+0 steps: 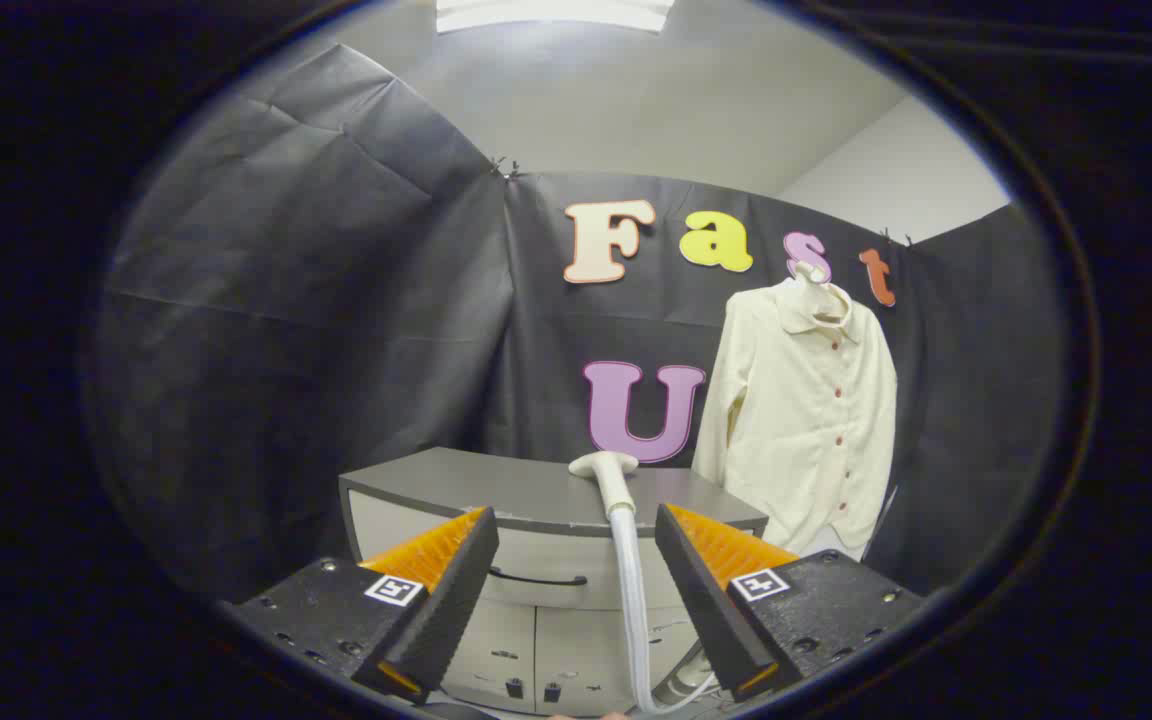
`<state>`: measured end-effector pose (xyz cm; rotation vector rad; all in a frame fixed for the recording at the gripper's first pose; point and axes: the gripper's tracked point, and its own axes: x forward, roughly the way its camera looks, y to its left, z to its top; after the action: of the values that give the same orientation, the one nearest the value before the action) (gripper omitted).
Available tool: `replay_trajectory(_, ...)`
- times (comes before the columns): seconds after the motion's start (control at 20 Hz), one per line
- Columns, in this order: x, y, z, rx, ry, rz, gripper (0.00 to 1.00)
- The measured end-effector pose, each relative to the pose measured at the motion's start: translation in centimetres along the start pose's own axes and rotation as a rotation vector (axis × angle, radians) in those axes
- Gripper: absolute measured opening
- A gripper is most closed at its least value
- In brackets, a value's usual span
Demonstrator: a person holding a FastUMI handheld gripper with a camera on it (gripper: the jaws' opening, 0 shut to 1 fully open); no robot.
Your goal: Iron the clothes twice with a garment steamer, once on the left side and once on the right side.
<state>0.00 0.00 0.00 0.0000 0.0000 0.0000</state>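
Your garment steamer head (604, 468) lies on top of the grey cabinet (496, 490), straight ahead at twelve o'clock beyond your fingers, with its pale hose (631, 600) dropping down over the cabinet's front edge and running between the two fingers. Your gripper (576, 600) is spread wide and holds nothing; the hose passes through the gap nearer the right finger, and you cannot tell whether it touches. The cream button-up shirt (806, 420) hangs on a hanger at about two o'clock, against the black cloth wall (316, 300), just beside the cabinet's right end and well apart from the steamer head. Below the cabinet top you see a drawer with a dark handle (536, 578) and doors beneath it.
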Motion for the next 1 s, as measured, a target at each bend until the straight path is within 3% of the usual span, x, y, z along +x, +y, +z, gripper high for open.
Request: replay_trajectory(1.0,-0.2,-1.2,-0.5,-0.016,0.006,-0.015,0.96)
